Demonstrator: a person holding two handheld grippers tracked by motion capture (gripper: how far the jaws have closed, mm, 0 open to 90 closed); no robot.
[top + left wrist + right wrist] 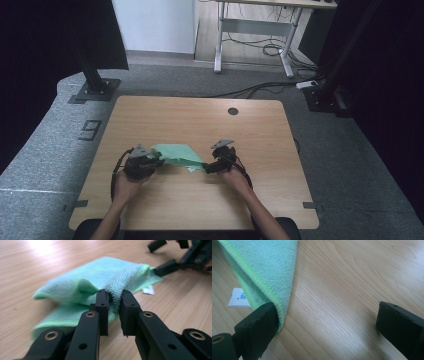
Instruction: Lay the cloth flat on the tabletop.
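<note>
Green cloth (176,154) lies on the near-middle of my wooden table (200,120), between my two grippers, rumpled and partly folded over itself. In the left gripper view the cloth (100,282) has a raised fold that runs up into my own jaws, with the flatter layers spread out under and behind it. A small white tag (148,290) sticks out at the cloth's far edge; same tag (239,298) in the right gripper view, lying on the wood beside the hem.

Left gripper (156,161): my jaws are pinched nearly together on that raised fold, terry pile squeezed between the pads (115,303). Firm hold on the cloth.

Right gripper (204,168): my jaws stand wide apart (325,320). One jaw touches the stitched hem at the cloth's corner (262,267), the other is well off over bare wood. Nothing clamped, the corner just rests against that one jaw.

Both my hands come in from the near edge. Round hole (233,111) in the tabletop near the far edge, well away from the cloth.
</note>
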